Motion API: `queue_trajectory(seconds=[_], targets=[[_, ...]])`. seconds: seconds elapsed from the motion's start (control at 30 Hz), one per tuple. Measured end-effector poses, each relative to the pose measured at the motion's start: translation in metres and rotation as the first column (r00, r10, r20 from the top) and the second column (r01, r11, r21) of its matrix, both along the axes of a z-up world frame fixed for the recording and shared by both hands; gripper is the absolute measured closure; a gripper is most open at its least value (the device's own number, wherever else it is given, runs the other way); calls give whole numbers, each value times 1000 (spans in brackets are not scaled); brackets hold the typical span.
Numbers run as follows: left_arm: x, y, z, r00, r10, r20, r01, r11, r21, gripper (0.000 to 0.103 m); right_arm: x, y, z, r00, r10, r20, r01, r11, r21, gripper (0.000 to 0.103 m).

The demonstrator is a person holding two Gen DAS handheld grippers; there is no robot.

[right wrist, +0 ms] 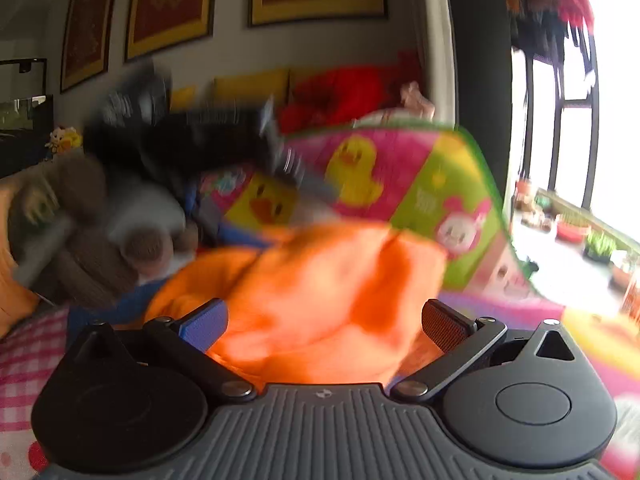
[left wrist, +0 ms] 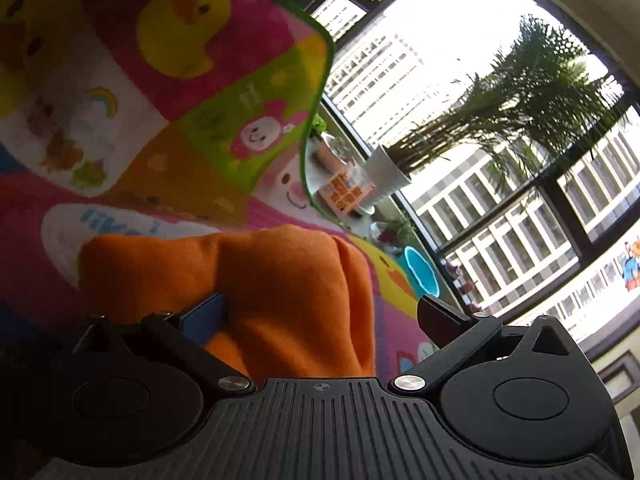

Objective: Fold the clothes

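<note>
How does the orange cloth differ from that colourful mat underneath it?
The orange garment is one plain colour; the play mat is a patchwork of pink, green and yellow with ducks and cartoon faces. The garment is bunched into soft folds, the mat spread out. The mat has a green trimmed edge; no trim shows on the garment. Both are soft fabric.

Garment point(left wrist: 280, 292): plain orange. Blanket point(left wrist: 168, 92): pink, green, yellow patchwork, duck prints, green edging. Cloth point(right wrist: 24, 364) left of right claw: pink-white check.
</note>
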State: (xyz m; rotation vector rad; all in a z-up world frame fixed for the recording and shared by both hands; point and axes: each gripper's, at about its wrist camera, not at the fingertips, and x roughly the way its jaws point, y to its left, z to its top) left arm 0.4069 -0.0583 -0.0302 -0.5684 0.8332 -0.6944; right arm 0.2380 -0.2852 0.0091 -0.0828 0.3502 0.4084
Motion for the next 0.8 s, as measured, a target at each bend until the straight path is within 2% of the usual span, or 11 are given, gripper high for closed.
queue_trajectory(seconds=[0.1, 0.23, 0.4, 0.43, 0.53, 0.63, 0.73, 0.8], targets=[[4, 8, -3, 1000, -2, -3, 2, 1000, -7, 0, 25, -15, 8, 992, -123, 12, 124, 992, -21, 0], [3, 7, 0, 1000, -15, 14, 15, 1000, 14, 0, 75, -26, 4, 968, -246, -40, 246, 969, 2, 0], [-5, 6, 2, 999, -27, 30, 27, 1000, 7, 0, 120, -8, -35, 945, -284, -161, 259, 952, -161, 0], [-6, 5, 2, 999, -30, 32, 30, 1000, 4, 0, 119, -4, -46, 943, -275, -188, 238, 951, -198, 0], [-9, 2, 4, 999, -18, 49, 17, 1000, 19, 0, 102, -1, -48, 946, -281, -159, 242, 943, -230, 0], [-22, 6, 19, 995, 1, 99, -5, 999, 33, 0, 77, -4, -33, 956, -269, -118, 239, 946, -219, 0], [-47, 17, 36, 987, 32, 155, -38, 998, 40, 0, 53, 1, -18, 976, -200, -84, 179, 961, -210, 0], [-67, 27, 40, 985, 61, 164, -72, 996, 59, 0, 38, 8, -16, 987, -134, -86, 111, 967, -231, 0]])
